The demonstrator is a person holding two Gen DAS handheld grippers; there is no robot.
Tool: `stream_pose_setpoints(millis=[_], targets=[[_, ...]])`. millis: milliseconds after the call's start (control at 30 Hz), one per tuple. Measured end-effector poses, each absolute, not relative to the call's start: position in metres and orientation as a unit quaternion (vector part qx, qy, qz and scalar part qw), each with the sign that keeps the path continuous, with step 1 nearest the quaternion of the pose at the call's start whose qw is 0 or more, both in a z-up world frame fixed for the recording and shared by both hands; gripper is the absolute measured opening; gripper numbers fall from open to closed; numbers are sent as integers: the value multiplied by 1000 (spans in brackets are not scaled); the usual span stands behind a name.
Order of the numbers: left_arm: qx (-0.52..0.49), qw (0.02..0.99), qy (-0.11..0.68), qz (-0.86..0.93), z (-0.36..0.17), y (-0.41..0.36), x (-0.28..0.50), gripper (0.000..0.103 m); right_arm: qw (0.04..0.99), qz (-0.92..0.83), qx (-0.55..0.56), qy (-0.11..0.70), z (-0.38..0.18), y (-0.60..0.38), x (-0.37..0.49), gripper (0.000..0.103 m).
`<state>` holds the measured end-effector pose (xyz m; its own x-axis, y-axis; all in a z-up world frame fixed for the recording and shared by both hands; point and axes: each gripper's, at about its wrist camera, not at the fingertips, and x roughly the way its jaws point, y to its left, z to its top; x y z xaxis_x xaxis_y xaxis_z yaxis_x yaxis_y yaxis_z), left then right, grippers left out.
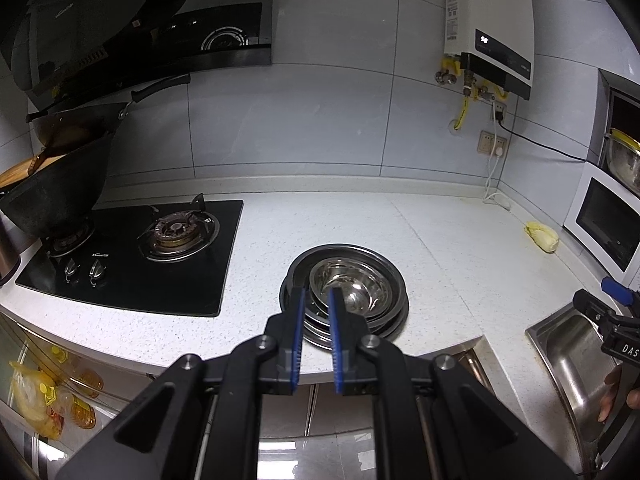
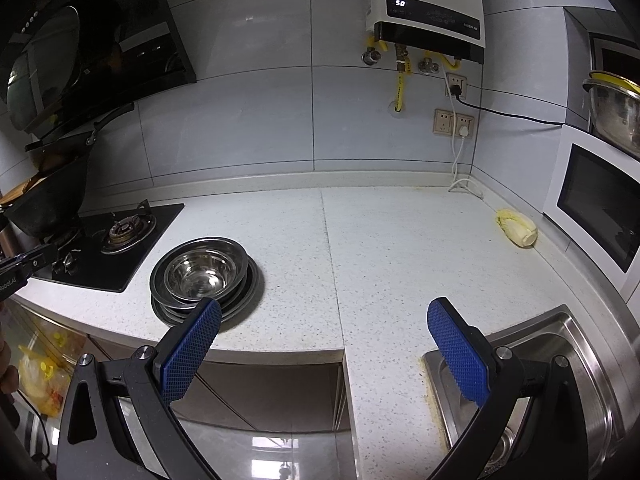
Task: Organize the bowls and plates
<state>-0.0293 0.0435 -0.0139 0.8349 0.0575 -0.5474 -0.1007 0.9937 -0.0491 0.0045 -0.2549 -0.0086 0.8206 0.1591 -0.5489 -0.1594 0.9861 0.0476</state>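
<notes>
The left gripper (image 1: 318,298), jaws narrowly apart and empty, hovers just before the stacked steel bowls (image 1: 352,286); the right gripper (image 2: 324,320) gapes wide.

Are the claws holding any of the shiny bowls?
No. The left claw is nearly closed on nothing, short of the bowl stack. The right claw is wide open.

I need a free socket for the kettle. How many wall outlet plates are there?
2: an upper outlet plate with a black plug under the water heater, and a lower outlet plate with a white plug.
</notes>
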Motion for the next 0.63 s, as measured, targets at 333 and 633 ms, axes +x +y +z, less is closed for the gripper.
stream_pose_setpoints(millis=[333, 633], targets=[[-38, 956, 286, 51, -16, 45, -28, 11, 954, 87, -3, 287, -10, -253, 7, 101], [-38, 956, 285, 60, -17, 41, -29, 11, 953, 89, -2, 289, -12, -254, 9, 101]])
